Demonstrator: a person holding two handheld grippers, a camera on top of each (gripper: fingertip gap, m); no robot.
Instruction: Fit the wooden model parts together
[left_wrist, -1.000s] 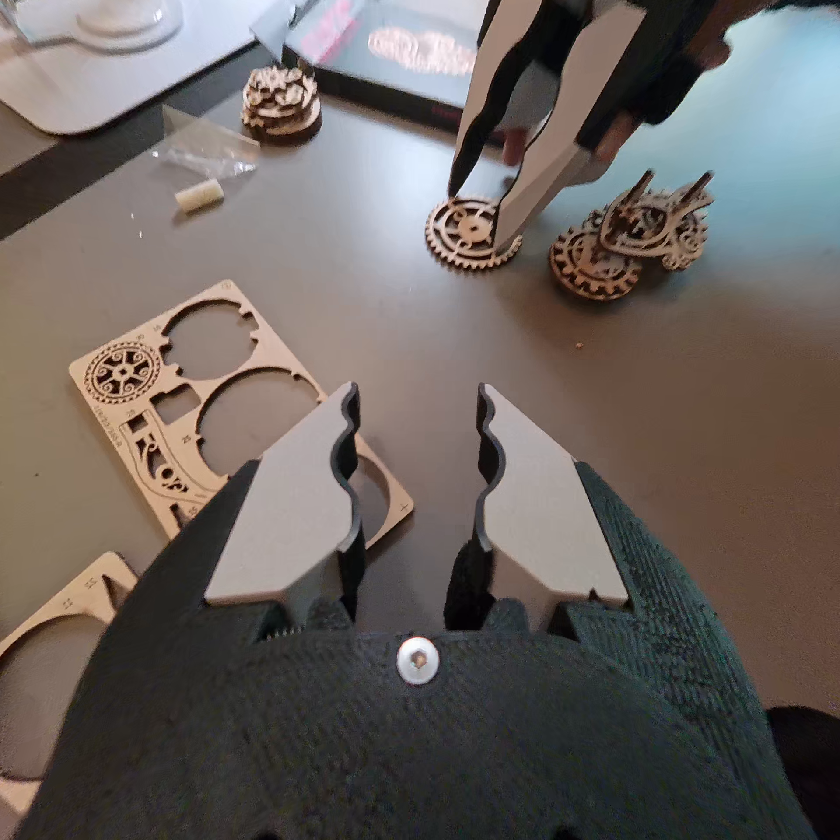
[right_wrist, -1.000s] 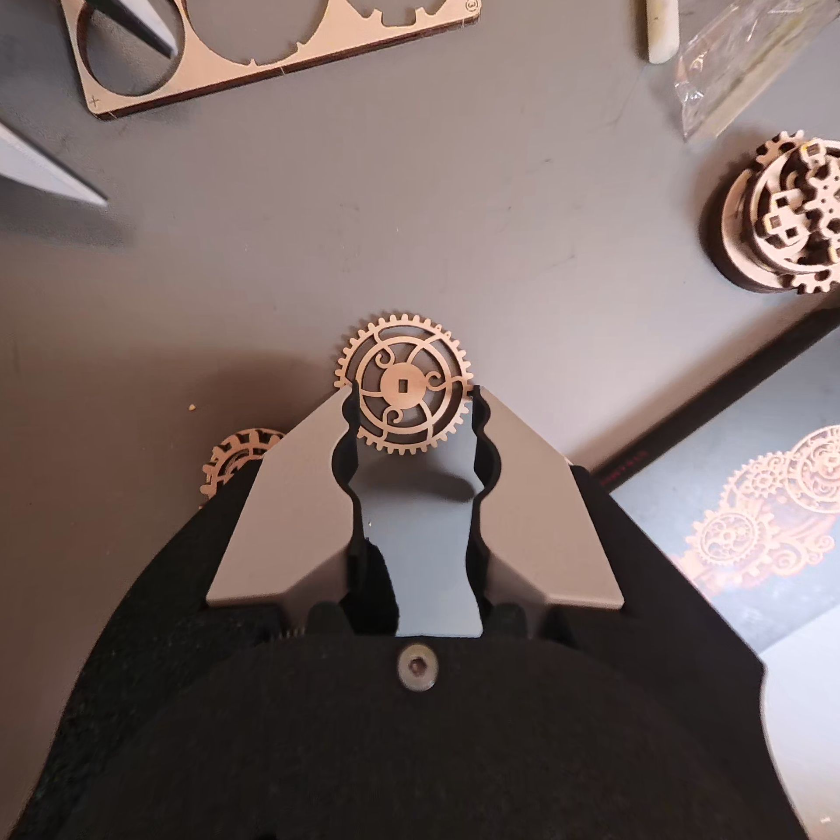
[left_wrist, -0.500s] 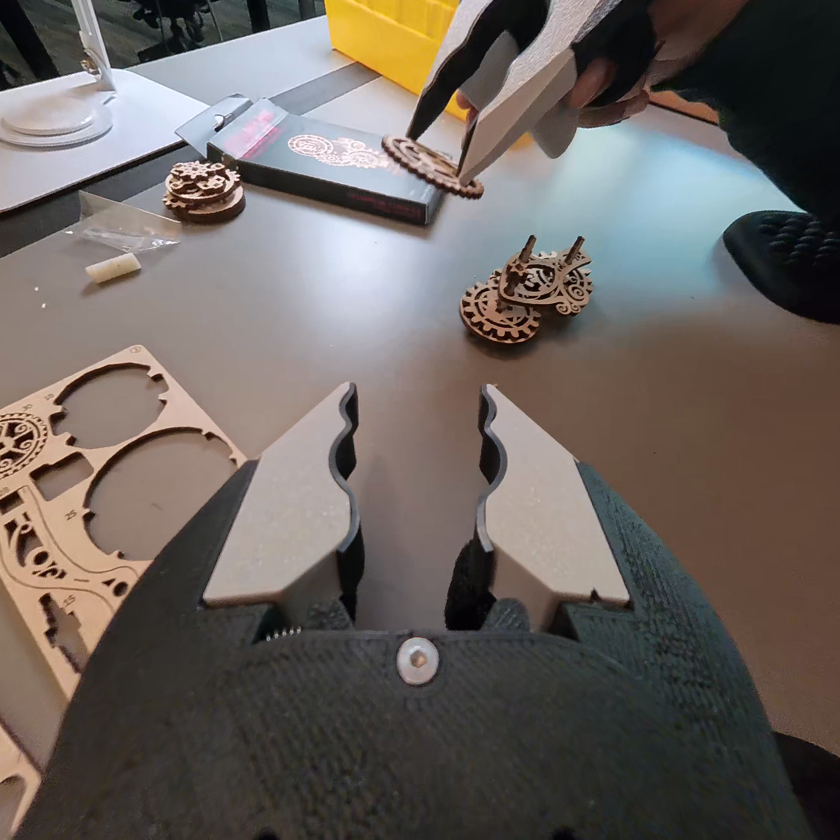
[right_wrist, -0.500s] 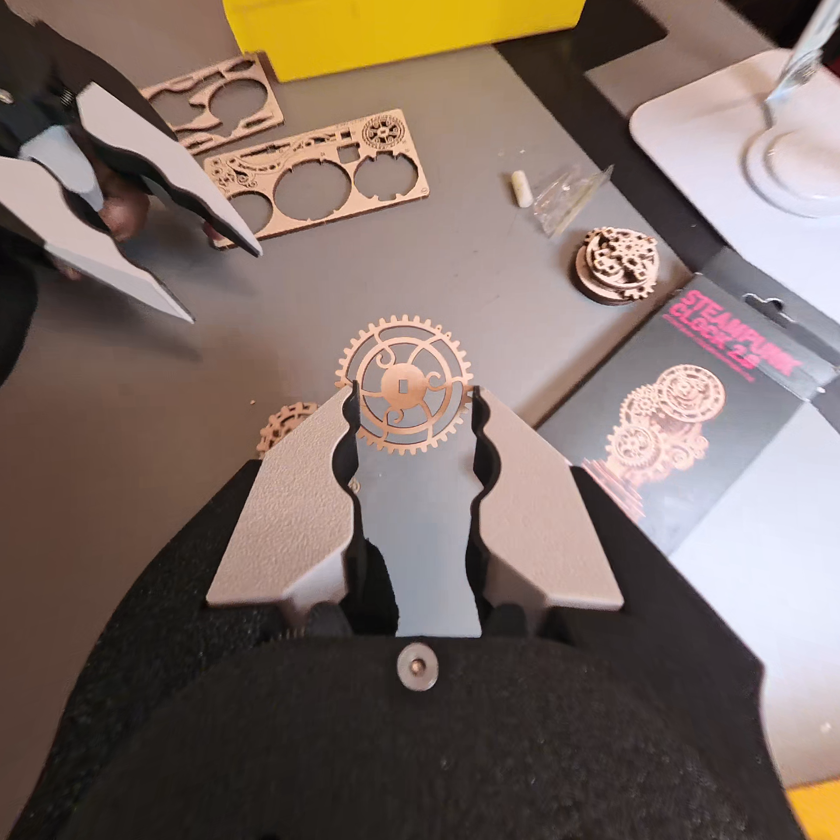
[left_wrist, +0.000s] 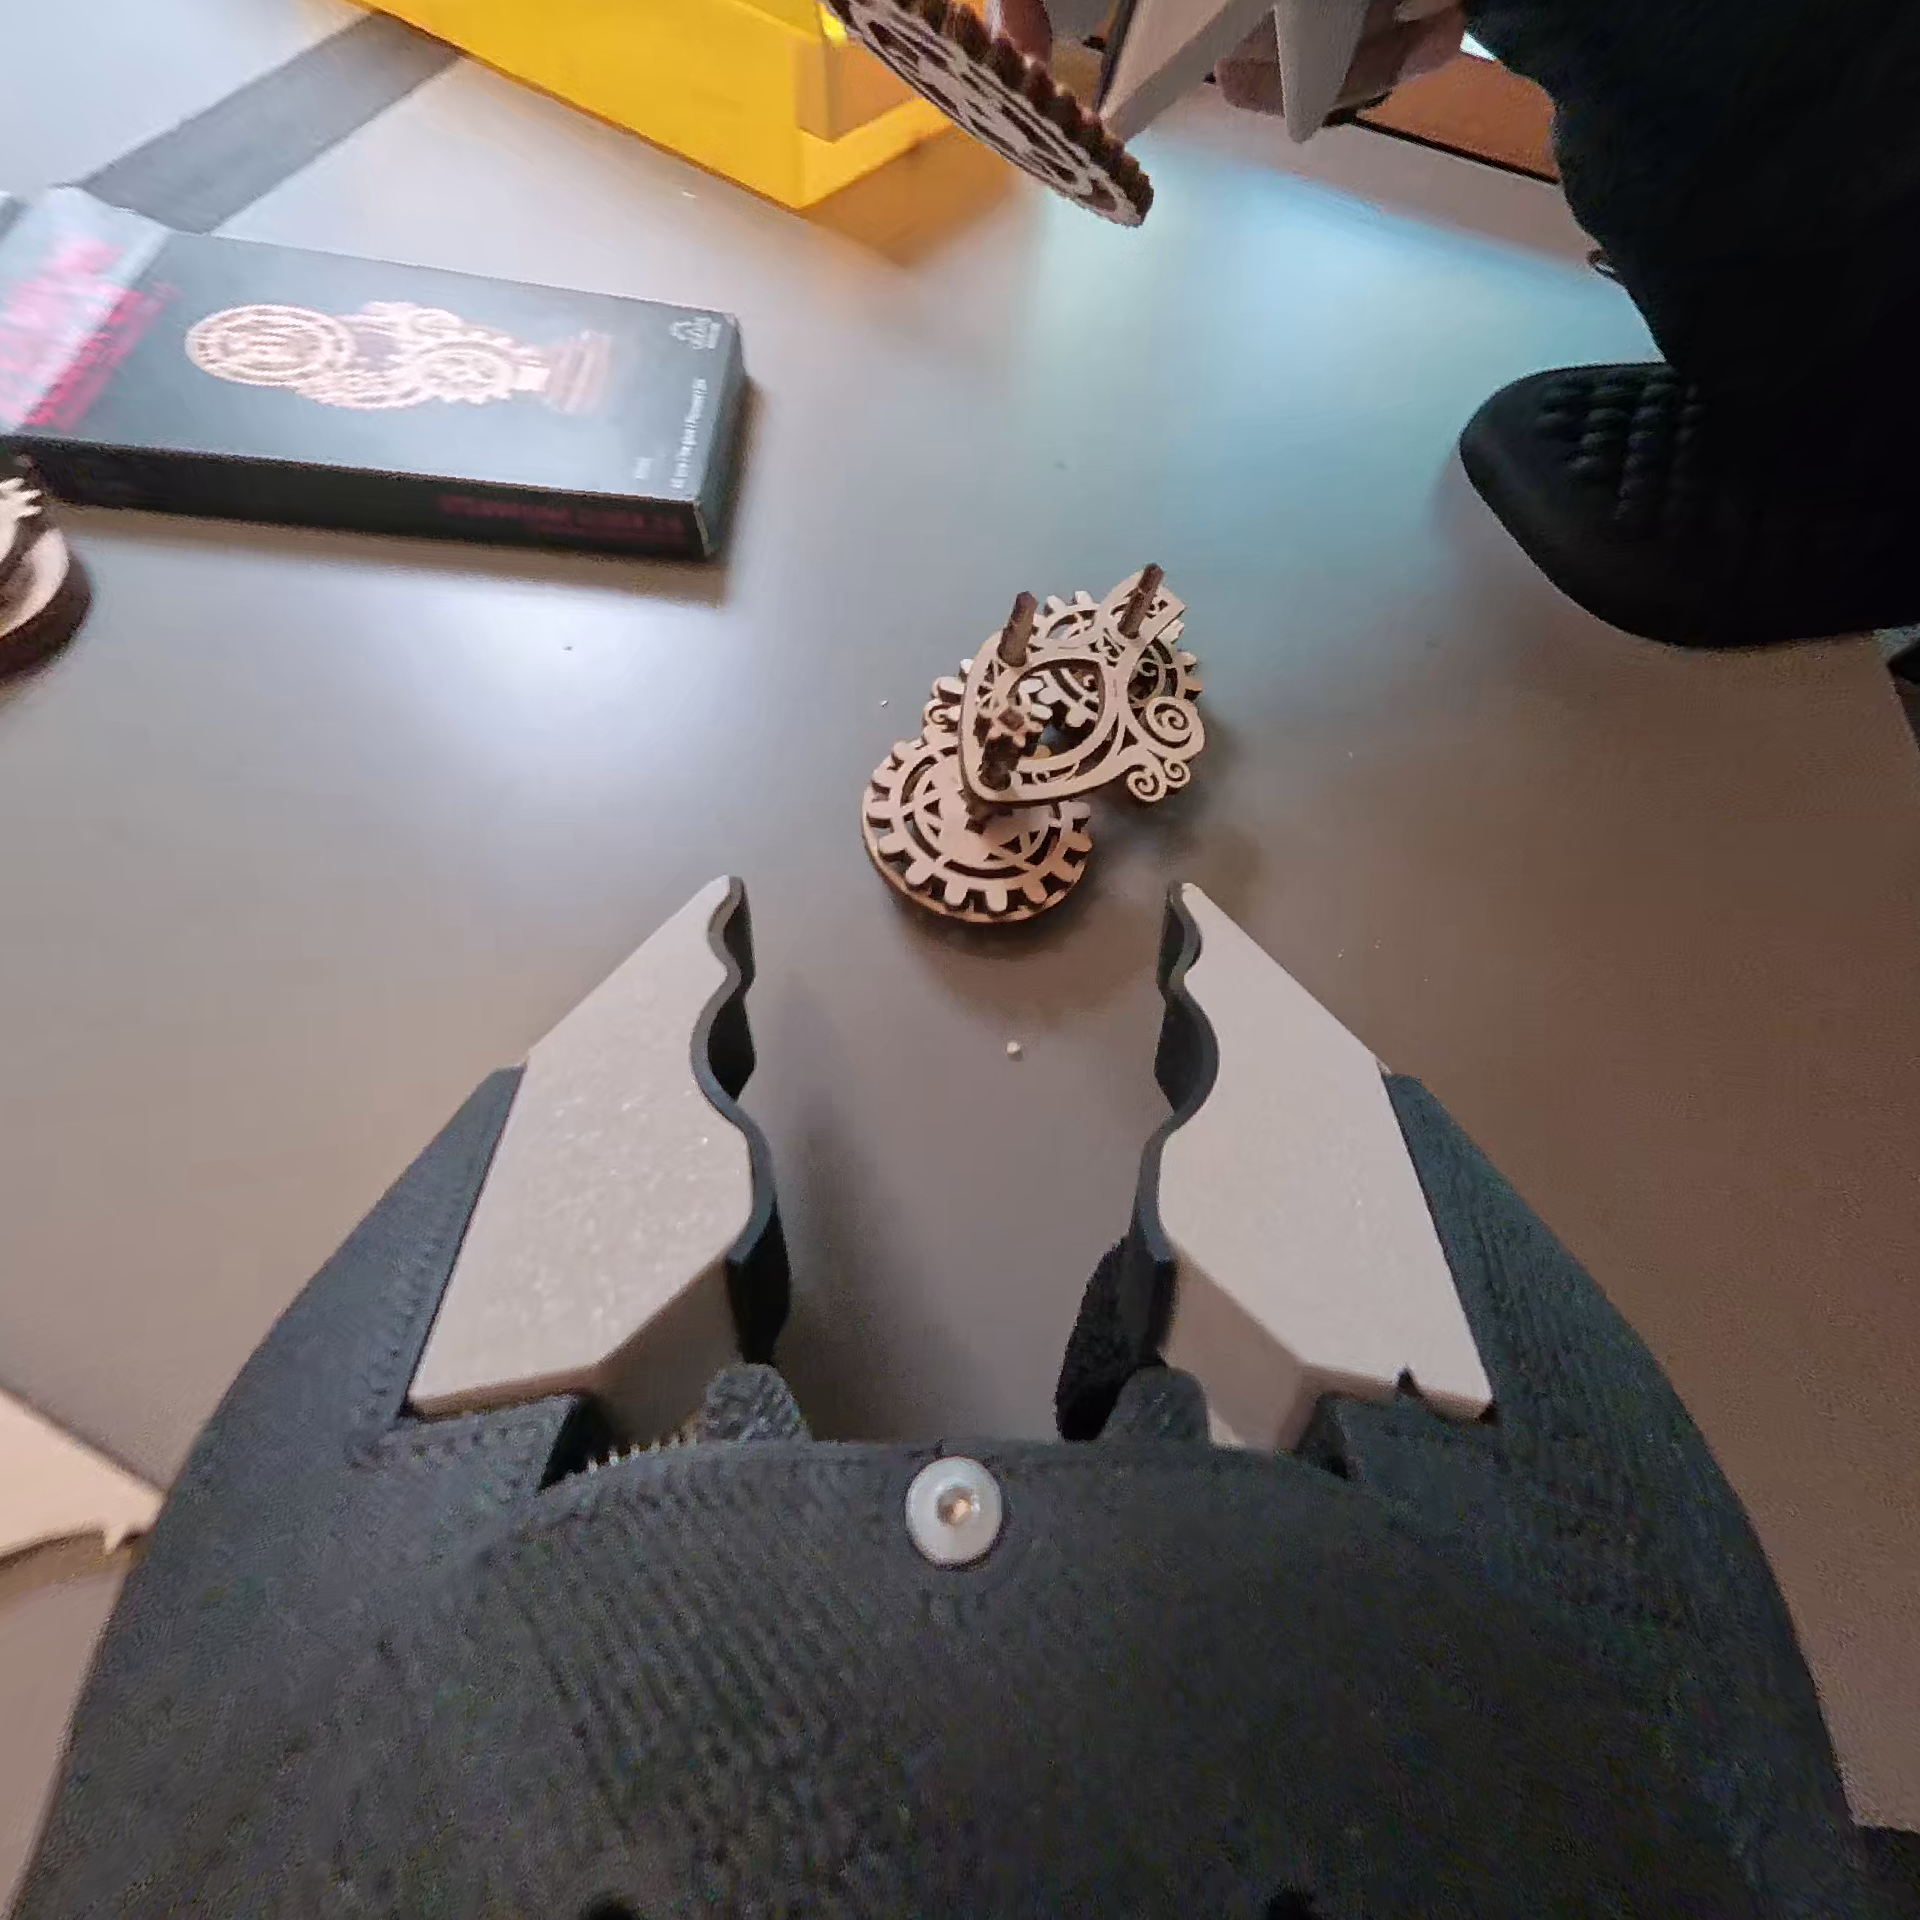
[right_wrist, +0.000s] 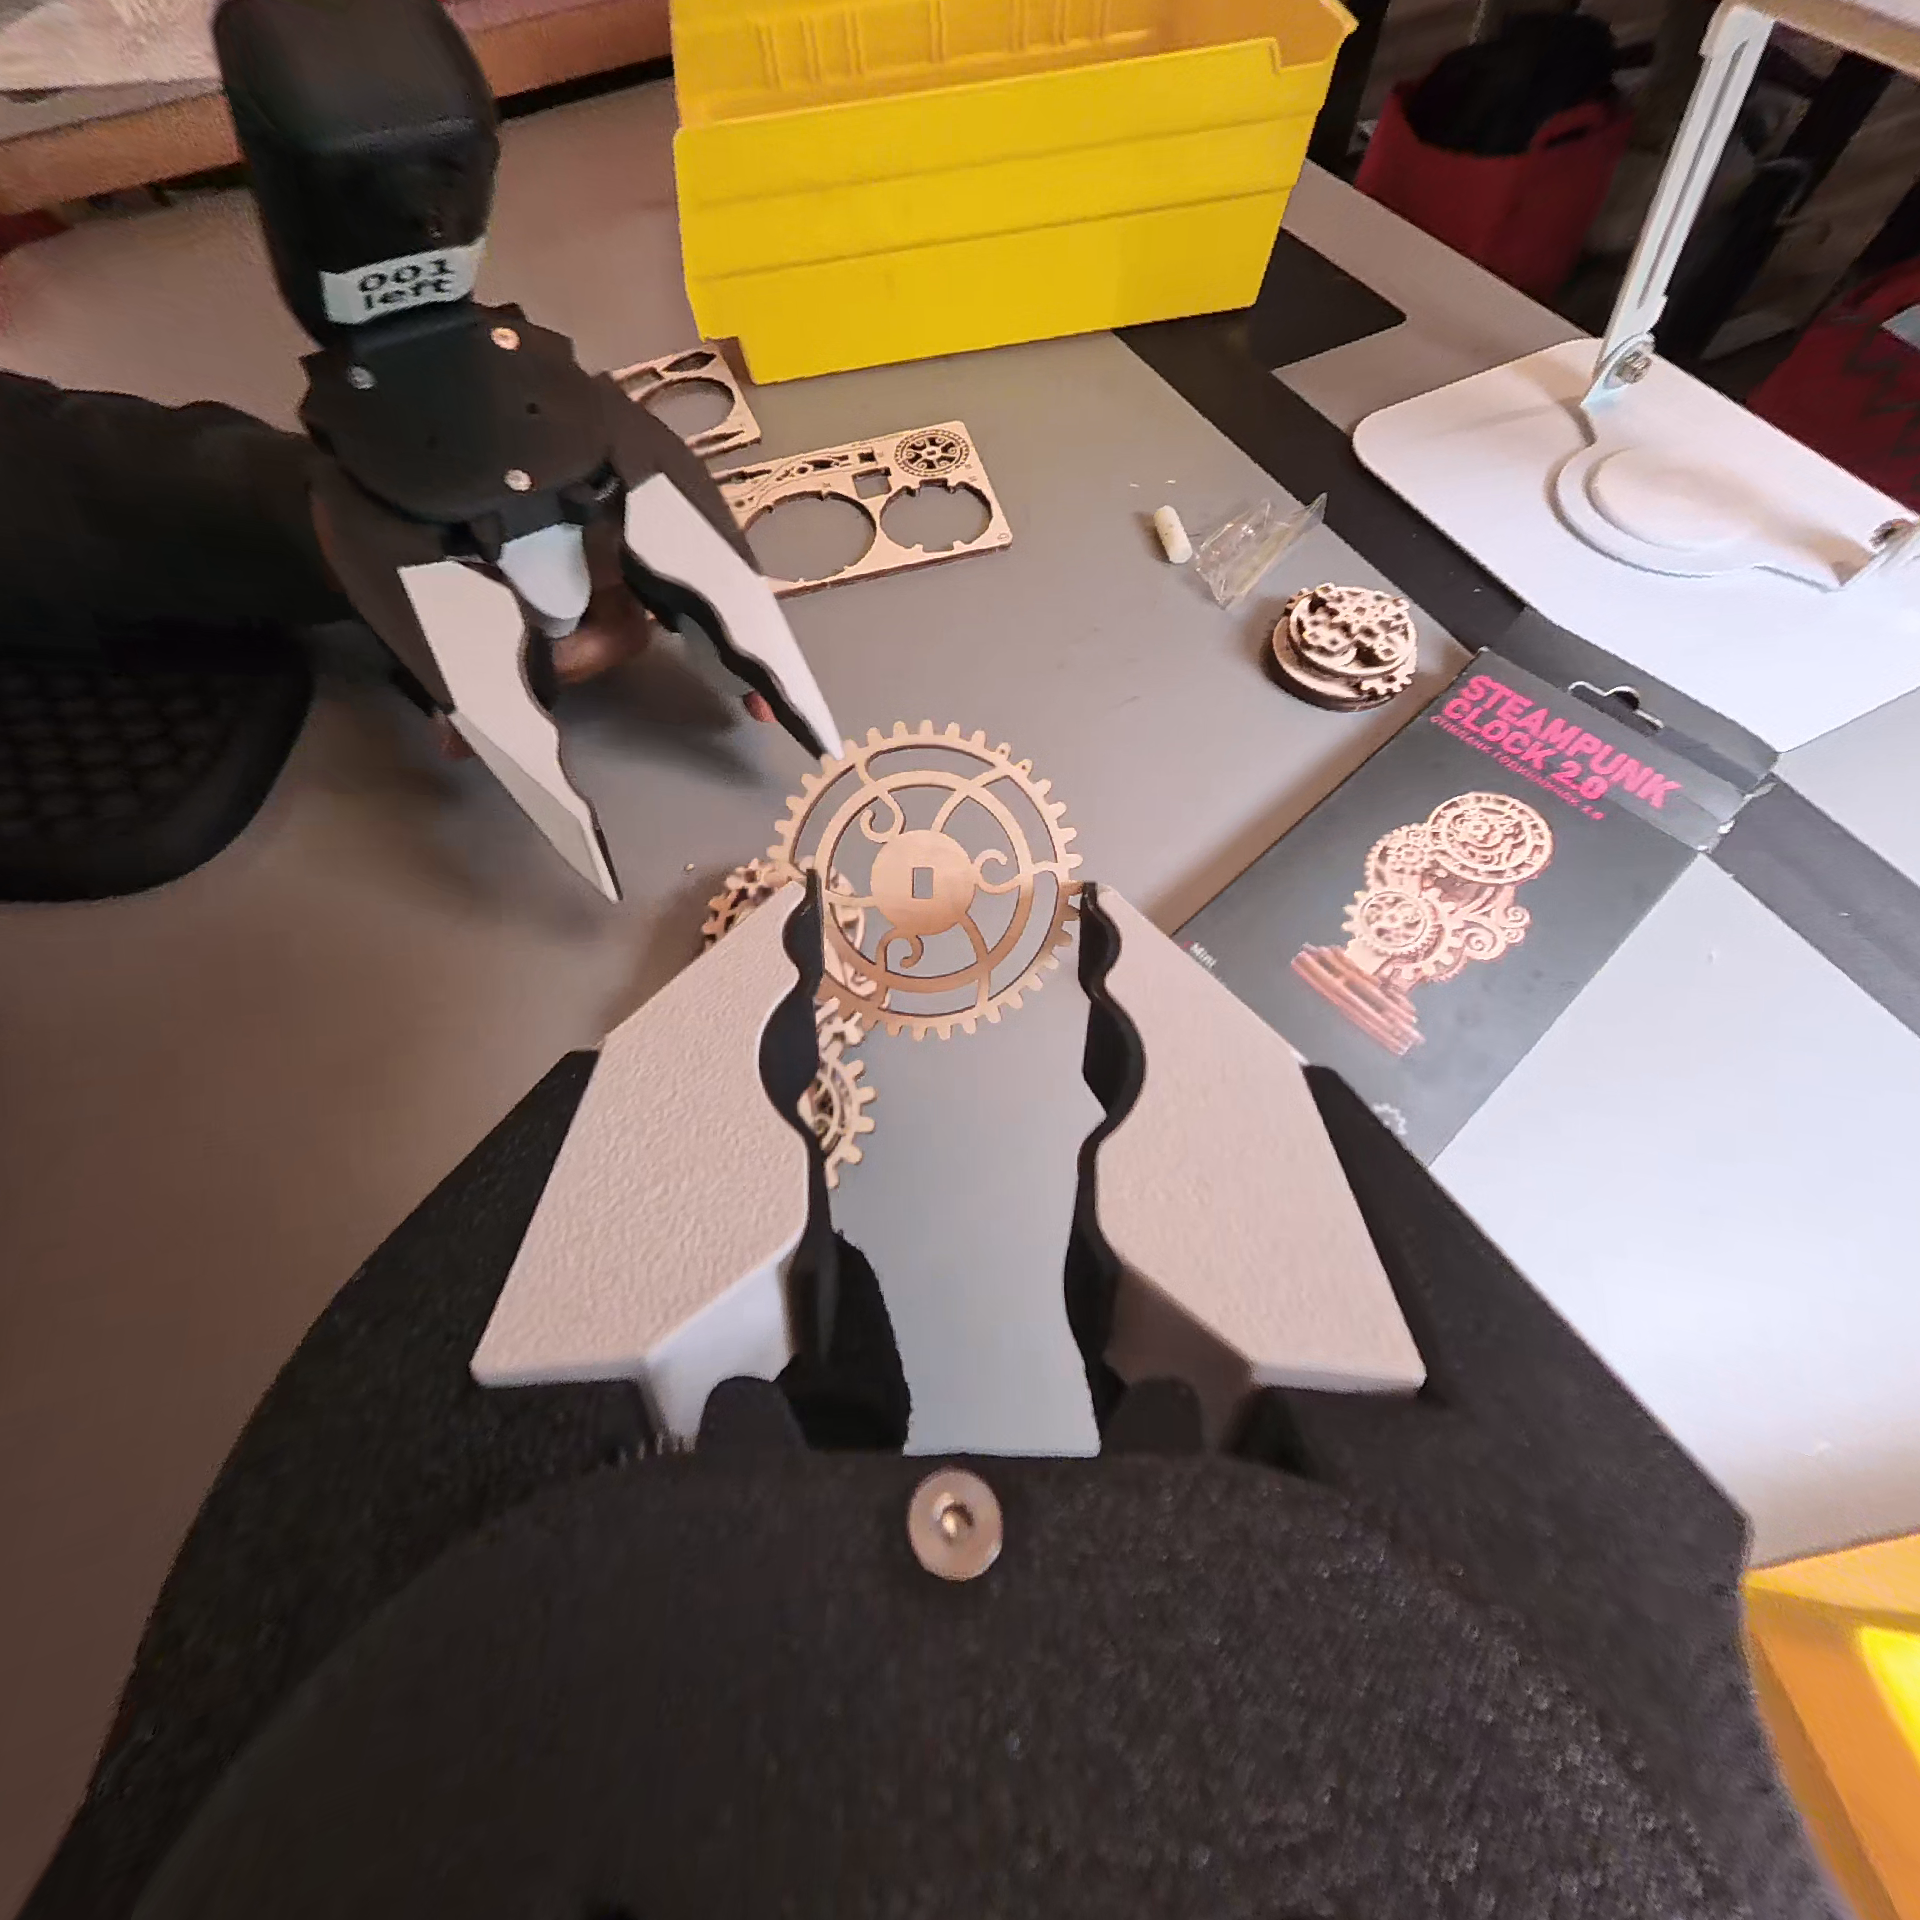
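Observation:
My right gripper is shut on a flat wooden gear wheel and holds it in the air above the table; the wheel also shows at the top of the left wrist view. A partly built wooden gear assembly with two upright pegs lies on the grey table, just beyond my left gripper, which is open and empty. In the right wrist view the assembly is mostly hidden behind the held wheel and my fingers. The left gripper shows there too, open, to the left.
A black kit box lies at the left, a yellow bin at the back. Punched-out wooden sheets, a round gear sub-assembly, a small plastic bag and a white stand base sit on the table. One gripper's finger ends stand about 12 cm off the other's.
My right gripper lifted the gear wheel off the table and raised it. My left gripper moved forward and right, so the pegged assembly now lies just ahead of its open fingers.

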